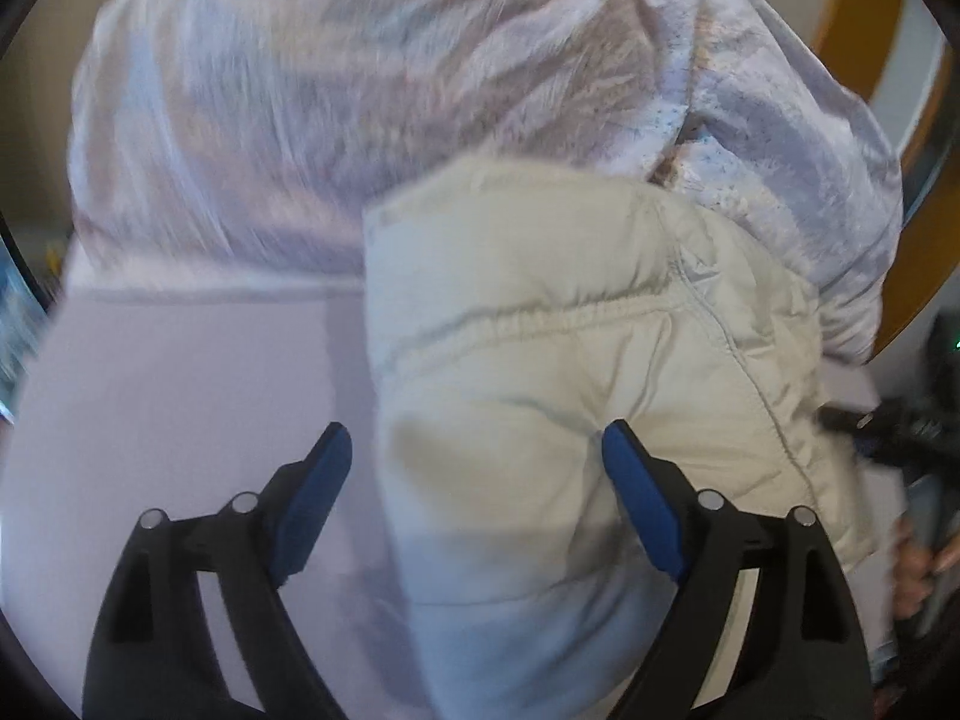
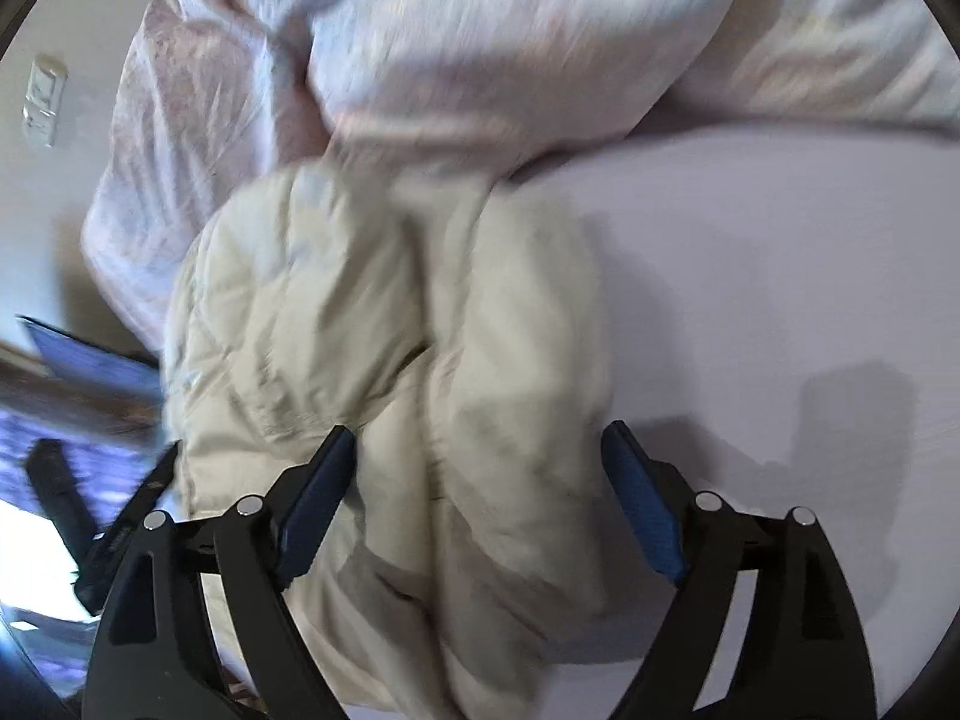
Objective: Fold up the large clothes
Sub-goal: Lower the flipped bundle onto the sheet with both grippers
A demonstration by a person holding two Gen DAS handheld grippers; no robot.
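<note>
1. Both claws are seen spread apart and released: the left gripper [image 1: 477, 498] occupies the bottom of the left wrist view, its blue pads [image 1: 318, 498] wide apart with nothing clamped between them.
2. Likewise, the right gripper [image 2: 477, 498] is shown at the bottom of the right wrist view with its blue fingertips [image 2: 645, 510] parted and nothing pinched.
3. A cream padded jacket [image 1: 570, 390] is seen between and beyond the left gripper's fingers, filling the lower centre and right of that frame; a gathered seam runs across it.
4. In the right wrist view the same jacket [image 2: 390, 360] is bunched into puffy folds from the centre down to the lower left, lying on a pale lilac bed sheet [image 2: 750, 270].
5. The sheet [image 1: 180, 390] is visible at the lower left of the left wrist view, beside the jacket.
6. Farther back, a crumpled pinkish-white duvet [image 1: 360, 90] fills the upper part of the left wrist frame, behind the jacket.
7. The duvet [image 2: 480, 30] is also seen across the top of the right wrist frame, blurred.
8. A wall switch plate [image 2: 45, 99] is seen at the upper left edge.
</note>
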